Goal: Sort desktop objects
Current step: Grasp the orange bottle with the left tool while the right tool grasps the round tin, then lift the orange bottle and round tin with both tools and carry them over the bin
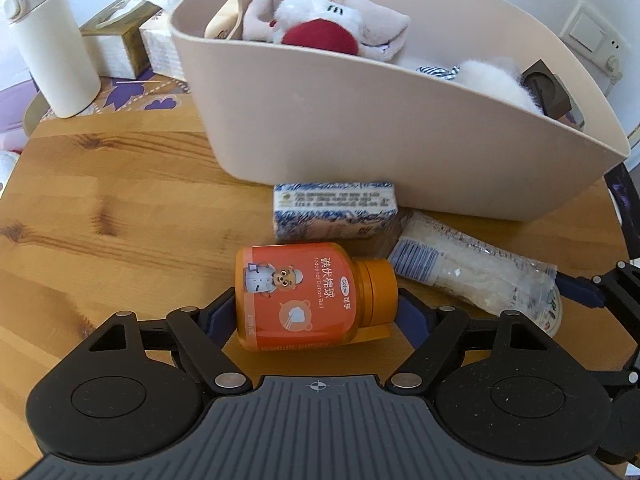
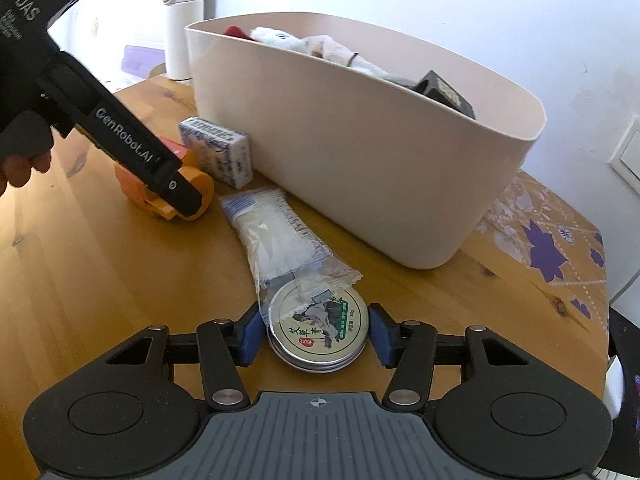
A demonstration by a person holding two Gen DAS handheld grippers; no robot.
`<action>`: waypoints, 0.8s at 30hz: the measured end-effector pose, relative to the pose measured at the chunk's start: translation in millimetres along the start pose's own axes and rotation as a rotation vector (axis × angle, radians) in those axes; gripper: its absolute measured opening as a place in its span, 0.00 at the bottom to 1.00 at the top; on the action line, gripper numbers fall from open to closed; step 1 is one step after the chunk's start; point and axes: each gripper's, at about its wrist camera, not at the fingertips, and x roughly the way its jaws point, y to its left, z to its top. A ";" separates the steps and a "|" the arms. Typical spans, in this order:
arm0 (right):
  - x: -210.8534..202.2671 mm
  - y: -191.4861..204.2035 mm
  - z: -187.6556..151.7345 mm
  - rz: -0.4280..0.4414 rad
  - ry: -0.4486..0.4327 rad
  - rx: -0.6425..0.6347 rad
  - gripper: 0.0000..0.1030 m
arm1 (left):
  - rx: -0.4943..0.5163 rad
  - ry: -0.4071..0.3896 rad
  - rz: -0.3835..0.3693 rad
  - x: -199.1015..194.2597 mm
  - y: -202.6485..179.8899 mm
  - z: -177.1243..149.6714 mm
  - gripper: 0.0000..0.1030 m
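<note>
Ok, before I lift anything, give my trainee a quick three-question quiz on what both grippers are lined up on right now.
1. True or false: the orange bottle between the left gripper fingers stands upright.
2. Which object sits between the right gripper fingers? A) blue-patterned box B) round tin C) white tumbler
3. Fill in: one end of the clear plastic packet lies over the ____.

Key
1. False: it lies on its side on the wooden table, cap pointing toward the packet.
2. B: the round tin; the blue-patterned box lies by the beige bin, and the white tumbler stands behind the bin.
3. Tin.
</note>
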 end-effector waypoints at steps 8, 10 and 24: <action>-12.5 16.0 -6.6 0.018 0.015 -0.011 0.50 | -0.007 0.018 0.003 -11.2 13.9 -14.9 0.79; -17.8 17.0 -8.4 0.014 0.012 -0.008 0.50 | -0.005 0.016 0.003 -16.1 17.7 -19.2 0.79; -66.7 38.7 -9.5 -0.045 -0.022 0.004 0.50 | 0.022 -0.032 -0.014 -59.1 33.0 -40.6 0.78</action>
